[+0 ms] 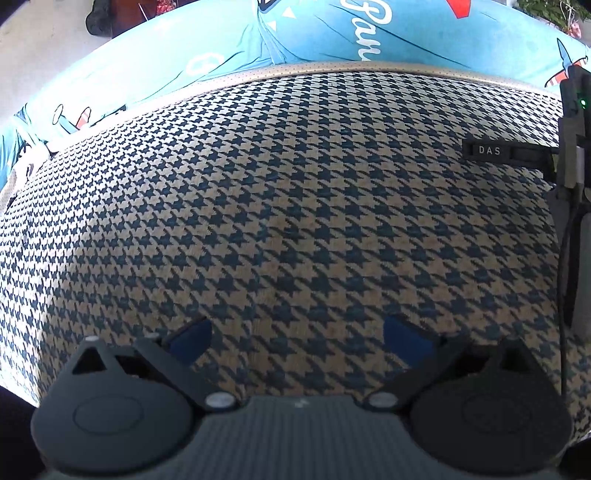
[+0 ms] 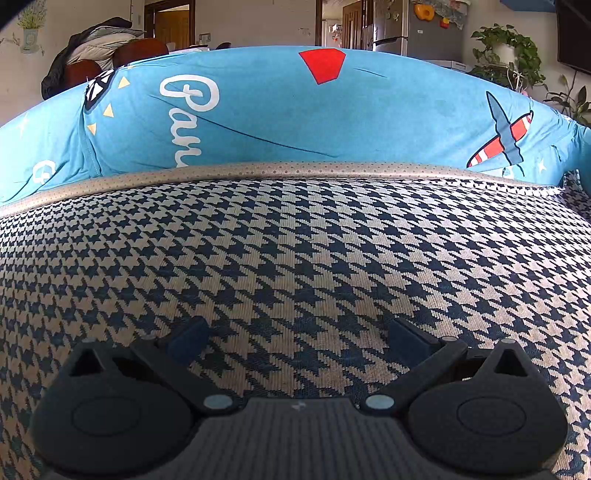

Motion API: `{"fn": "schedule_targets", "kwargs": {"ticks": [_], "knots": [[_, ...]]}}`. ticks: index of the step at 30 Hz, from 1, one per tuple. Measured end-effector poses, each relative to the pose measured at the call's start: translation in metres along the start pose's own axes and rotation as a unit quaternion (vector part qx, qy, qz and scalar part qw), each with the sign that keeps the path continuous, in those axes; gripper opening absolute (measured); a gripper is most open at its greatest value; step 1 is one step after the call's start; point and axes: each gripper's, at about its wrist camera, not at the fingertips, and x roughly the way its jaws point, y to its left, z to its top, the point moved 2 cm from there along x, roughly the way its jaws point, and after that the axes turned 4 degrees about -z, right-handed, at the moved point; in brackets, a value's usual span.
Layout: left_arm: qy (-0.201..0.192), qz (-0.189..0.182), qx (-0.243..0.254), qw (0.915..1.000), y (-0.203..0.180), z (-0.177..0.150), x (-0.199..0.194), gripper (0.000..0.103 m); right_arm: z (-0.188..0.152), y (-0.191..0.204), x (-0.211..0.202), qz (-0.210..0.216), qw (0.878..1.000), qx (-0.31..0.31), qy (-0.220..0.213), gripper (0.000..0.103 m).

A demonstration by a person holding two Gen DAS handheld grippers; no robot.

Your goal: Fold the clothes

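A blue printed garment (image 1: 317, 33) with white lettering, a red patch and striped rocket shapes lies spread across the far side of a houndstooth-patterned surface (image 1: 295, 206). It also shows in the right wrist view (image 2: 295, 110), beyond the tan trim edge (image 2: 295, 171). My left gripper (image 1: 297, 338) is open and empty, low over the houndstooth fabric, well short of the garment. My right gripper (image 2: 297, 338) is open and empty in the same way. The right gripper's body (image 1: 574, 184) shows at the right edge of the left wrist view.
The houndstooth cover (image 2: 295, 266) fills the near ground. Behind the garment are chairs with piled coats (image 2: 99, 48), doorways, a fridge (image 2: 391, 29) and potted plants (image 2: 506, 55). Floor shows at the upper left (image 1: 33, 55).
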Motion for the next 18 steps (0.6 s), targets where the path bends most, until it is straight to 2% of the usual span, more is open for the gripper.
{"fn": "schedule_targets", "kwargs": {"ticks": [5,8,12,18], "knots": [[-0.006,-0.002,-0.008,0.9999,0.006,0.005,-0.002,0.103,-0.001,0.000,0.002,-0.001,1.000,0.000,0.001,0.103],[-0.009,-0.003,-0.010,0.9999,-0.008,0.015,0.004,0.103,-0.001,0.000,0.000,-0.001,1.000,0.000,0.001,0.103],[-0.007,-0.009,-0.013,0.9998,-0.005,0.020,0.005,0.103,-0.001,0.000,0.001,-0.001,1.000,0.000,0.001,0.103],[-0.002,-0.009,-0.020,0.9998,0.015,0.006,-0.001,0.103,-0.002,0.000,-0.002,-0.001,1.000,0.000,0.001,0.103]]}}
